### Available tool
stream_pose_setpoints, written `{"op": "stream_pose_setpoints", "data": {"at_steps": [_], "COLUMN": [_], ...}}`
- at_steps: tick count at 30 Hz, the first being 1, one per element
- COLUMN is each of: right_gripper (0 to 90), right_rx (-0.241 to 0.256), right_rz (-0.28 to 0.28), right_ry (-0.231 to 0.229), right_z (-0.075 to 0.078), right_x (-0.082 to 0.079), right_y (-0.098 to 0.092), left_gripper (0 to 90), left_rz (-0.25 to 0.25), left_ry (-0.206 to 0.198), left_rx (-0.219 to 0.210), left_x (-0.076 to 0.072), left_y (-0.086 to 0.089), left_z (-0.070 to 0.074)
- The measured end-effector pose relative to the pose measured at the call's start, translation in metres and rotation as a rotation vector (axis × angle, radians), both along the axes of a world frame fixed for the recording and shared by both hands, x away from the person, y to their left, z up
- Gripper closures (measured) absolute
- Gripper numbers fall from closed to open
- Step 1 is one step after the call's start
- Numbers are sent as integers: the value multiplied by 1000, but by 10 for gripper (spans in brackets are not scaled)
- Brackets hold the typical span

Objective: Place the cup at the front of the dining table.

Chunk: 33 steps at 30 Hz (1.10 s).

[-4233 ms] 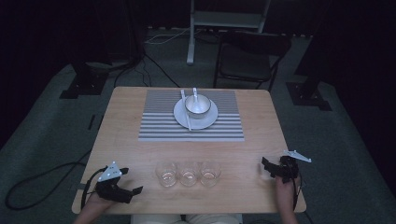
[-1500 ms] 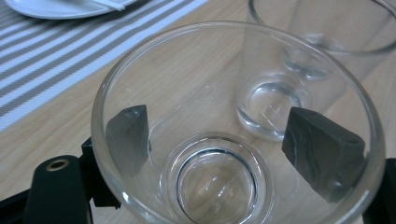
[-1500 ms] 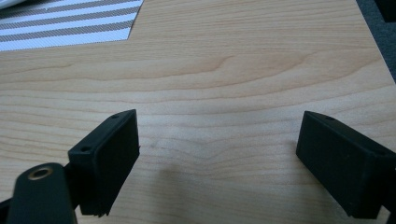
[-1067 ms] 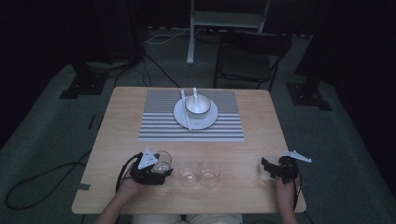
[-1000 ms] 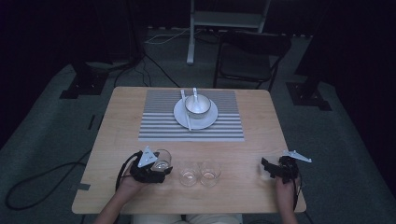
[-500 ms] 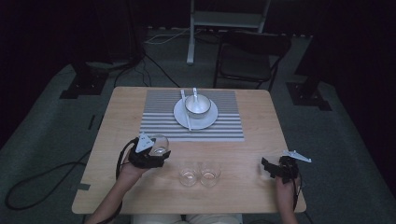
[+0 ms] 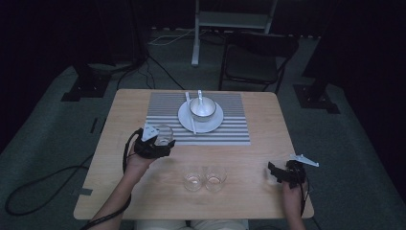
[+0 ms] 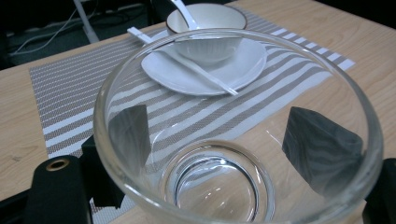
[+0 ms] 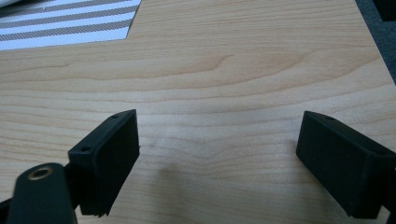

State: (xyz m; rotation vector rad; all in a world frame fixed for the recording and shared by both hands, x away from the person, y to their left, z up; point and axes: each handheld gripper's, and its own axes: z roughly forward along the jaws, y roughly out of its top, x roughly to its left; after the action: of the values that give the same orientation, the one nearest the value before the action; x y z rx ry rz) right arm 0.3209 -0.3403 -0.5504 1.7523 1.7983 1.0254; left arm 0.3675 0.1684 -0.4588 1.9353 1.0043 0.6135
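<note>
Between the jaws of the left tool (image 7: 163, 142) sits a clear glass (image 7: 163, 134), clamped from both sides; in the left gripper view the two black jaws show through the glass wall (image 8: 233, 140) pressing on it to left and right, and the glass stands upright with its round base visible through the open mouth. Seen from the high view, this tool and its glass are at the near left corner of the striped placemat (image 7: 230, 129), over the placemat's near edge, though whether the glass rests on the worktop (image 7: 249, 158) or hangs just above it cannot be told. Beyond the glass, on the placemat, lies a white plate (image 7: 213, 123) carrying a white bowl (image 7: 202, 108) with a dark rim, a white spoon (image 7: 199, 96) leaning in the bowl and white chopsticks (image 7: 191, 120) laid across the plate's left side. Two more clear glasses (image 7: 205, 179) stand side by side, touching or nearly so, near the front edge of the worktop, well apart from the held one. At the right front corner the right tool (image 7: 275, 172) rests low over bare wood with its jaws spread wide and nothing between them, as the right gripper view shows. No writing, brand or label can be read on any of these things.
</note>
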Motion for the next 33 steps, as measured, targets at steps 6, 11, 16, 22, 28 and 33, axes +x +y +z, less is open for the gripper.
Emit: {"op": "stream_pose_setpoints", "data": {"at_steps": [6, 11, 16, 22, 28, 33], "right_gripper": [127, 127, 128, 128, 127, 128], "right_rx": [0, 1, 3, 5, 11, 7], "right_rz": [2, 5, 5, 6, -1, -1], "right_ry": [0, -1, -1, -1, -1, -1], "right_z": [0, 0, 0, 0, 0, 0], "right_x": [0, 0, 0, 0, -1, -1], "right_y": [0, 0, 0, 0, -1, 0], "left_gripper": [209, 210, 209, 210, 210, 209], "left_rz": [53, 90, 175, 185, 225, 268], "left_ry": [-1, 6, 18, 52, 64, 65], "left_rx": [10, -9, -35, -32, -46, 9], "left_x": [24, 43, 65, 88, 116, 132], "left_y": [-8, -11, -13, -11, -13, -20], "left_z": [-1, -2, -7, -15, -24, -35]}}
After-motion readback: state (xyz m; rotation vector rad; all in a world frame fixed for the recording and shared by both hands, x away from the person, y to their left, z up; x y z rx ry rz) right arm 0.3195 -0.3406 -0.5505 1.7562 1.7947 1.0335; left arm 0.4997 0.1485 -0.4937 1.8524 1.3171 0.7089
